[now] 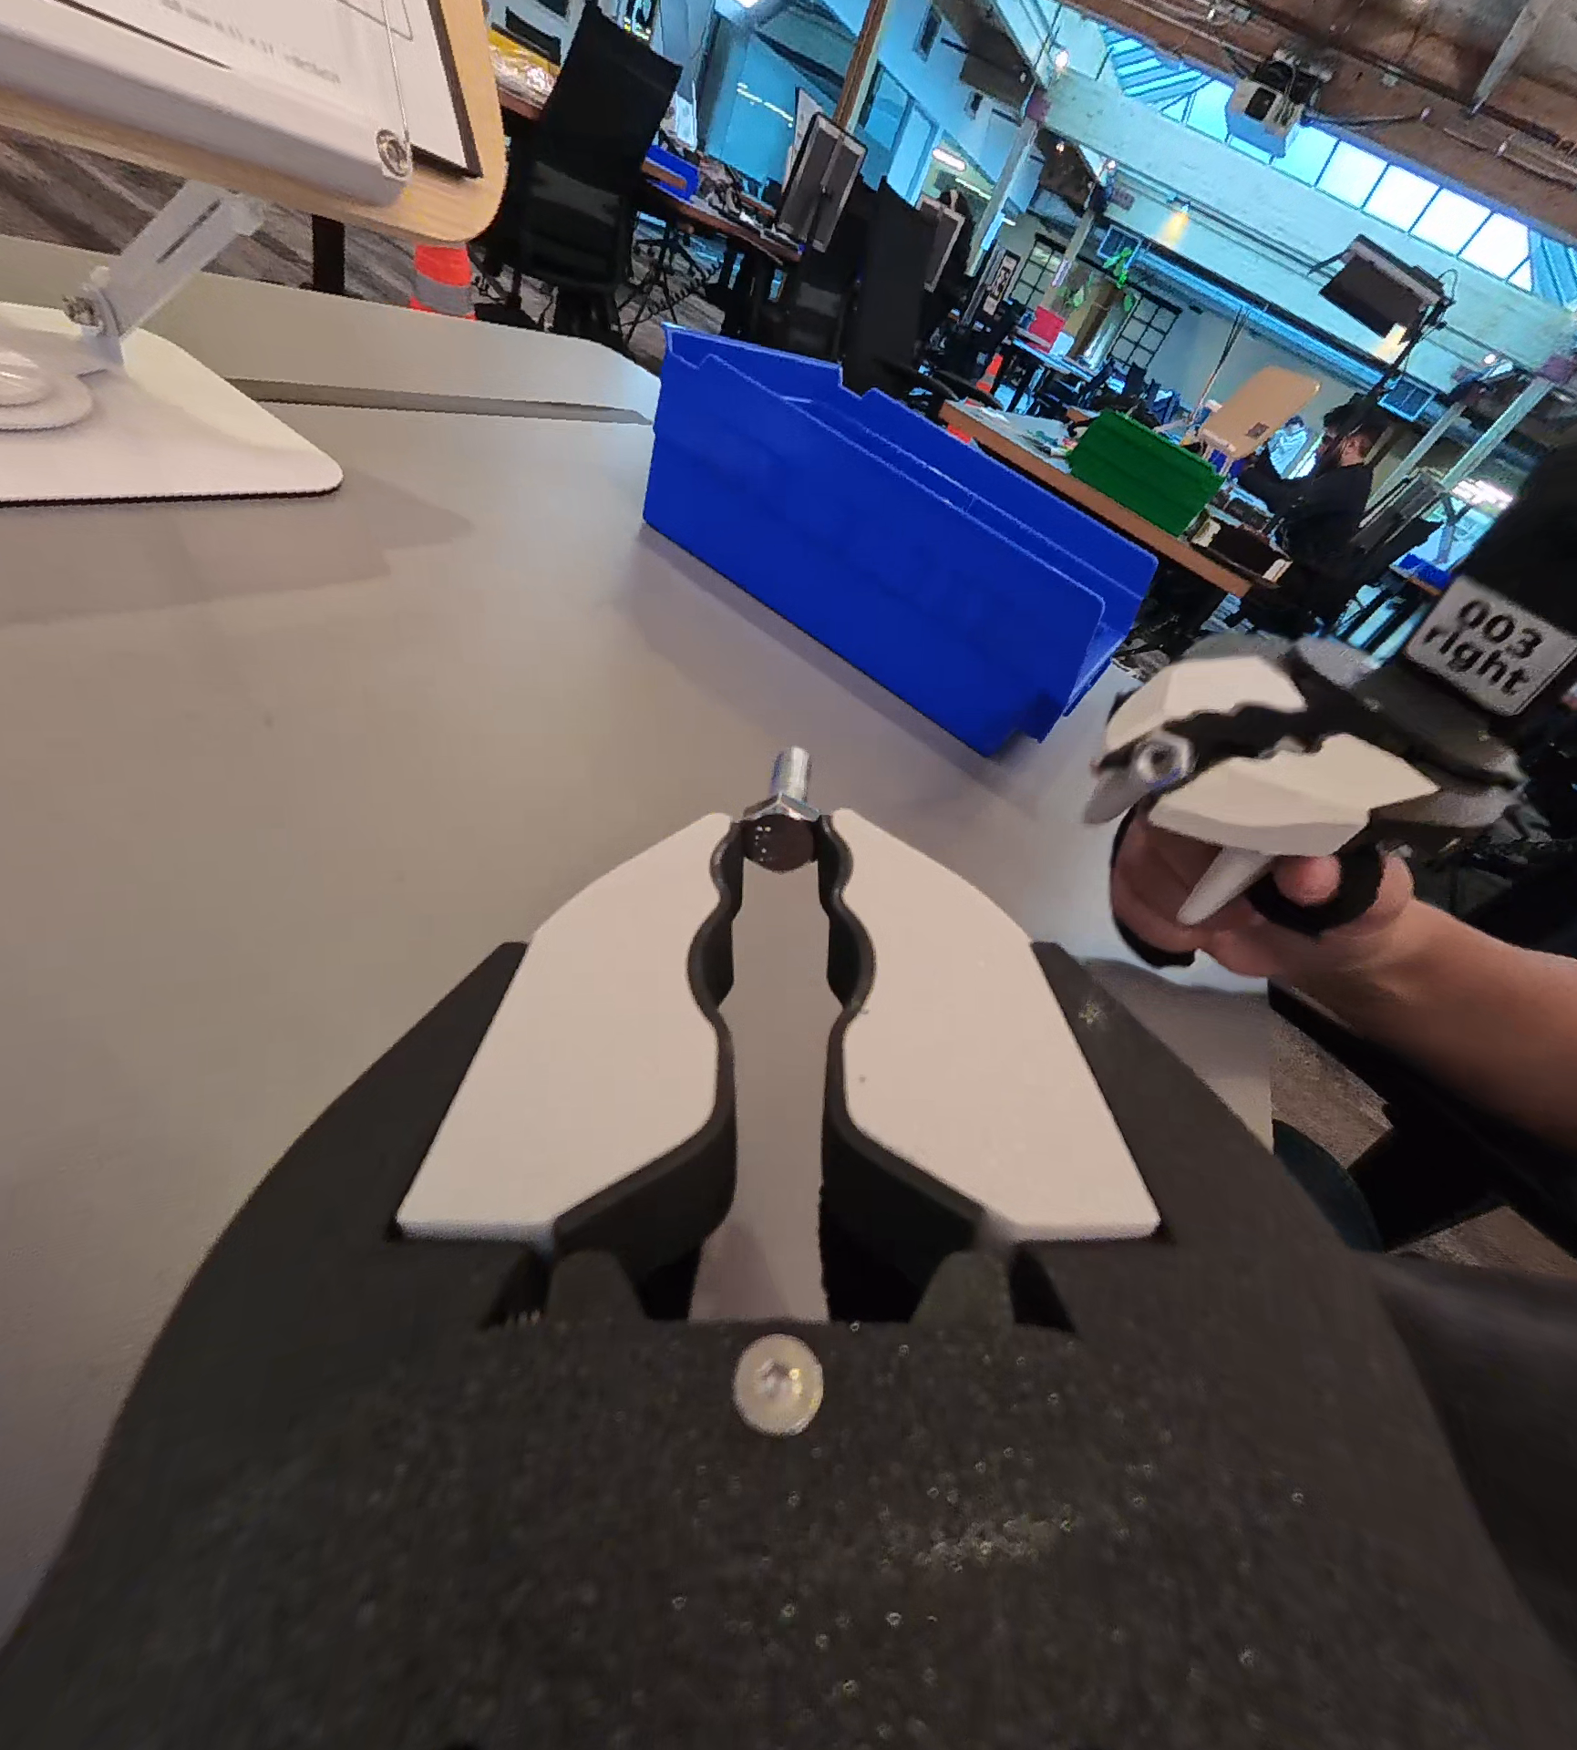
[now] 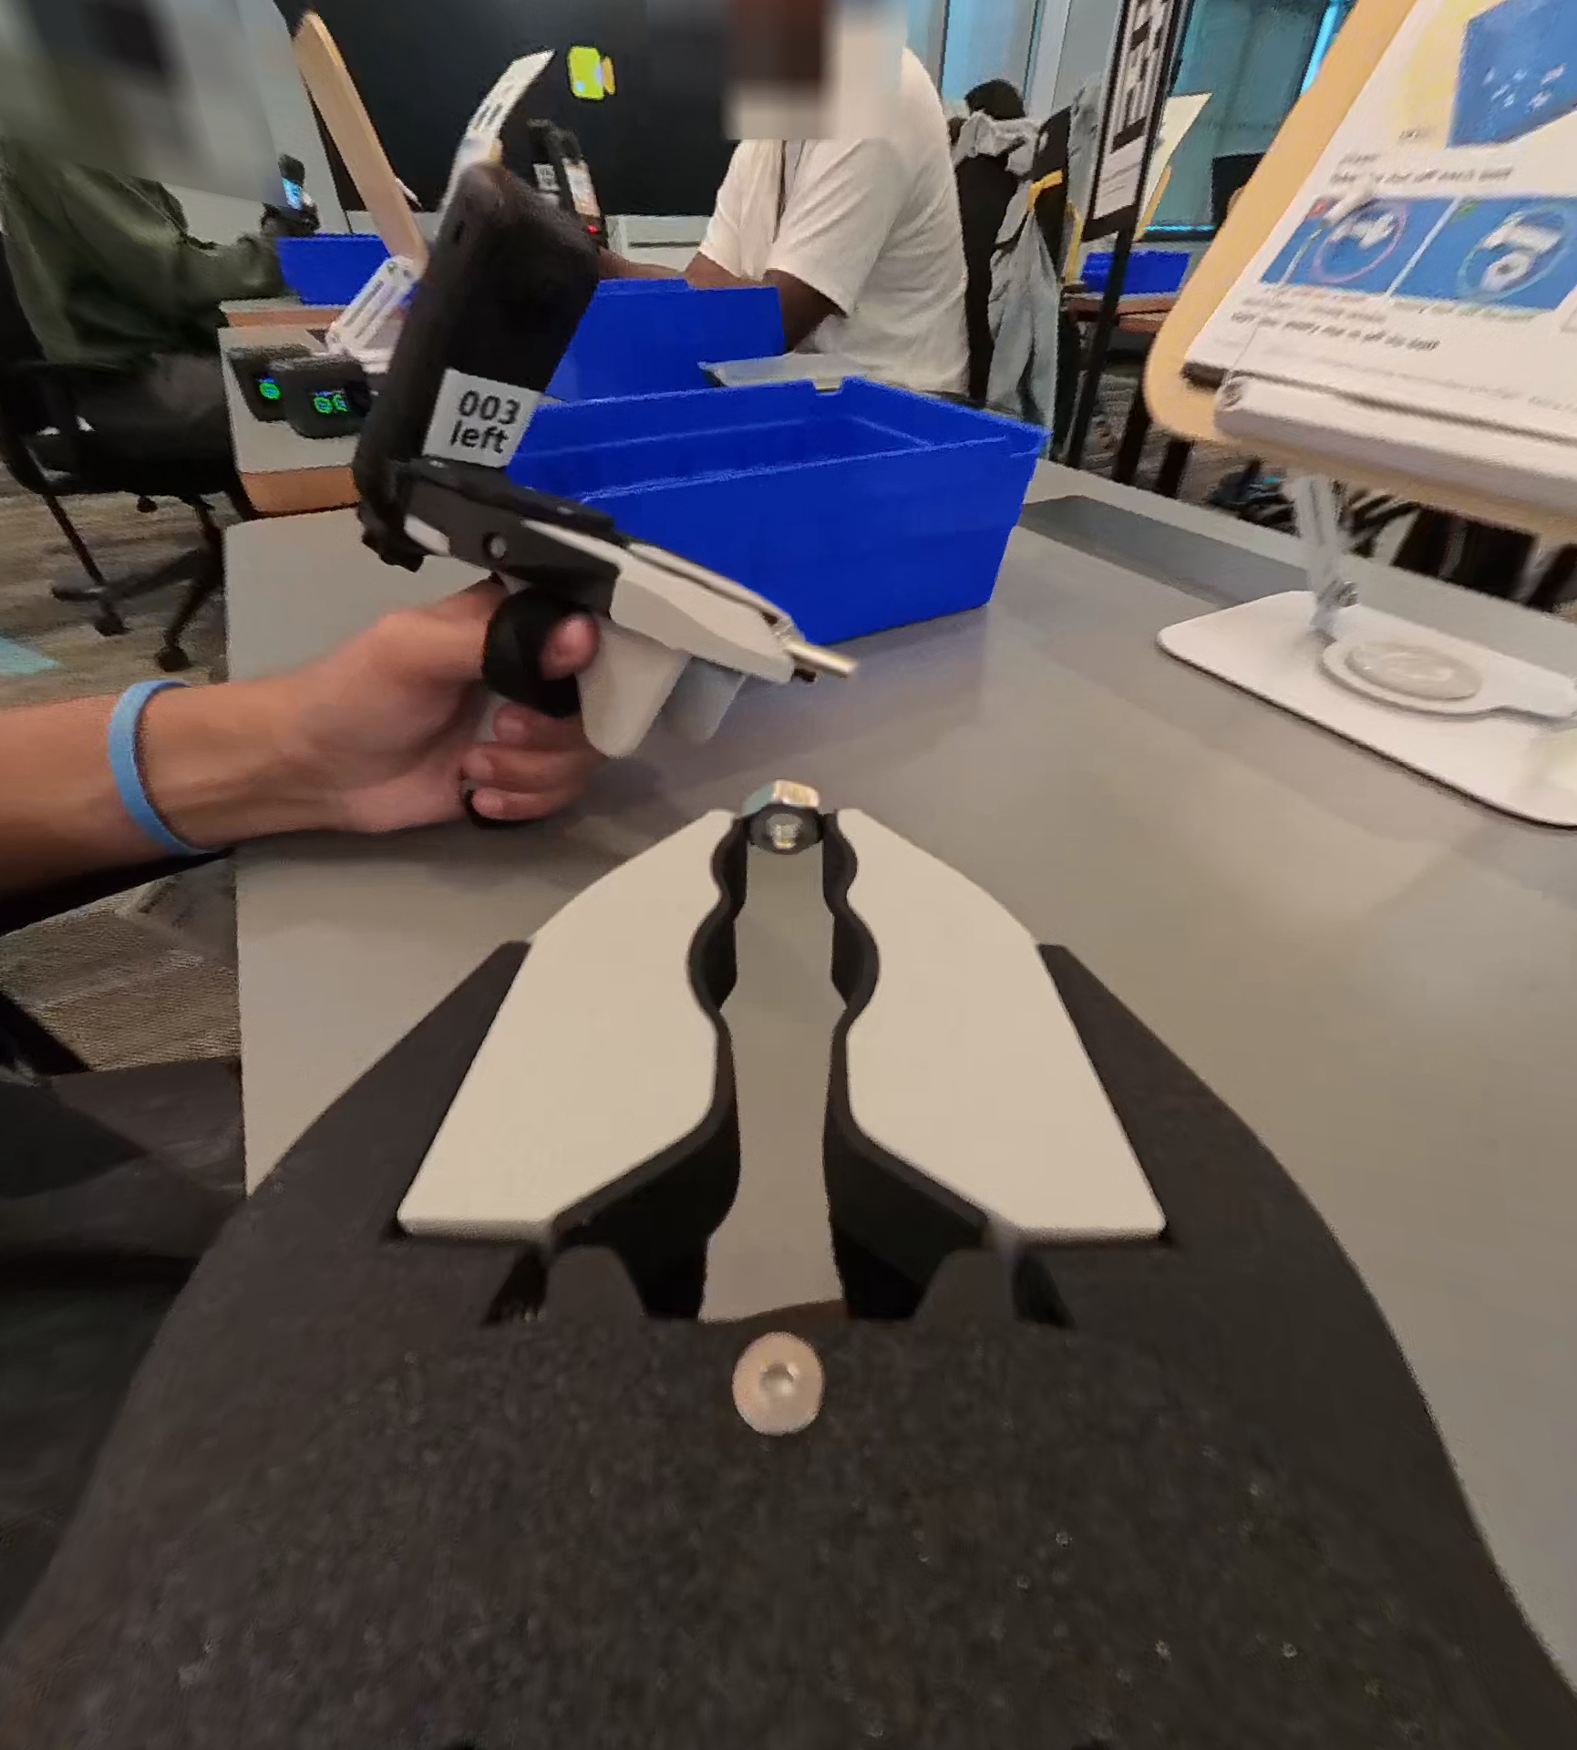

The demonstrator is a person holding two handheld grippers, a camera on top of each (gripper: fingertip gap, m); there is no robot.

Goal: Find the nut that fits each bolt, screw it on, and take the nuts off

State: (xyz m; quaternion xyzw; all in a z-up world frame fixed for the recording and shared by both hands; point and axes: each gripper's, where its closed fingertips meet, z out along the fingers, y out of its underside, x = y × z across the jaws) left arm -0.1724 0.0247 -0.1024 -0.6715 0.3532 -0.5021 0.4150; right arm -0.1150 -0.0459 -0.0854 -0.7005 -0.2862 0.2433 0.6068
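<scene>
Left wrist view shows the left hand-held gripper [image 1: 777, 833] clamping a bolt [image 1: 783, 814] by its head, whereas right wrist view shows the right hand-held gripper [image 2: 780, 829] pinching a nut [image 2: 780, 822] above the grey surface [image 2: 1145, 947].

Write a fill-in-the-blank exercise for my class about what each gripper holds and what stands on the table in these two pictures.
1. The left gripper grips a bolt by its ____.
2. The right gripper holds a ____ between its jaws.
3. The bin on the grey table is ____ in colour.
4. The bolt and the other held part are ____ joined.

Missing words: head; nut; blue; not yet
</scene>
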